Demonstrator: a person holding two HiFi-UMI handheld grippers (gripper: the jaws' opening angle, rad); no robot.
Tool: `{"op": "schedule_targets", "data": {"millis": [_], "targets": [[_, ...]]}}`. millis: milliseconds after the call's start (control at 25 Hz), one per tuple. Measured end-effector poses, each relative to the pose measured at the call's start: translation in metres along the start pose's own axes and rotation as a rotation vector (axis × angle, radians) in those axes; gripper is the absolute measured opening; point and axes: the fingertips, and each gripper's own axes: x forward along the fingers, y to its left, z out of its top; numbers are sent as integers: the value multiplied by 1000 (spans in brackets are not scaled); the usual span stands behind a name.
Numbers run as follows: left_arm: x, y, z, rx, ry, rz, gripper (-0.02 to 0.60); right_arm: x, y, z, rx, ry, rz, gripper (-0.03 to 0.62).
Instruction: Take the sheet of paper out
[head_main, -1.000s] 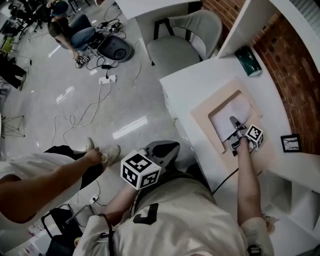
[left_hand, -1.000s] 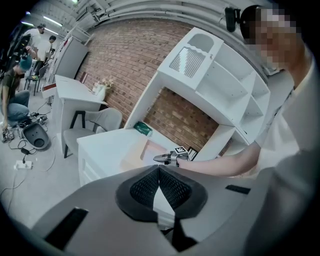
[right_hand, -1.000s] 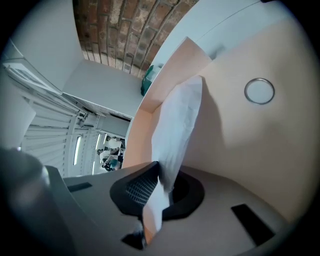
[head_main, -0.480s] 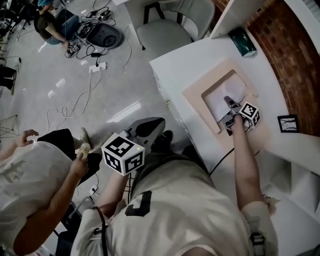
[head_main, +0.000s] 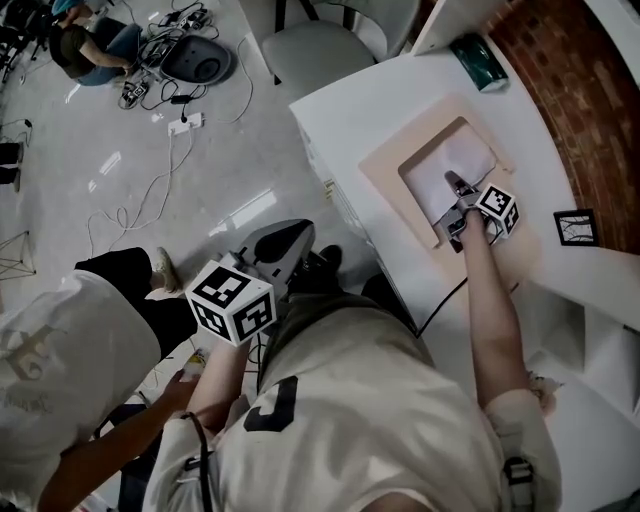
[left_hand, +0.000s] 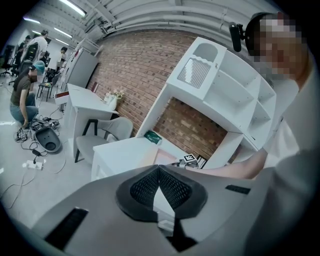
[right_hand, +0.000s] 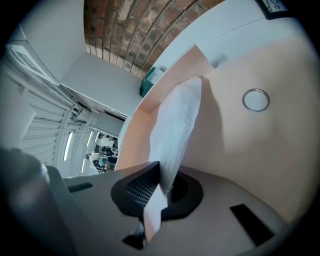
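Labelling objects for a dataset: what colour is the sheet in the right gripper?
White. The sheet of paper shows best in the right gripper view.

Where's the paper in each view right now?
Head view: paper upper right, in the tray's recess, right tool pinching its near edge.
Left gripper view: cannot be made out.
Right gripper view: centre, rising from the shut jaws.
Shared landmark: green pack beyond the tray.
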Motion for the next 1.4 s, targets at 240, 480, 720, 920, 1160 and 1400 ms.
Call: {"op": "schedule_targets", "data": {"millis": [240, 480, 720, 920, 1160, 1400], "targets": [[-8, 3, -2, -5, -14, 5, 17, -2, -3, 1, -28, -15, -31, 28], [-17, 11, -3, -4, -25, 43, 17, -8, -8, 3, -55, -35, -62, 28], [-21, 18, -3, -6, -19, 43, 17, -16, -2, 5, -77, -66, -63, 28], [-17, 18, -4, -4, -6, 8, 17, -28, 3, 10, -80, -103, -62, 28], [-16, 15, -1, 17, 9, -21, 17, -45, 3, 6, -72, -137, -69, 28], [-10, -3, 2, 33, 0, -36, 17, -63, -1, 8, -69, -146, -54, 28]]}}
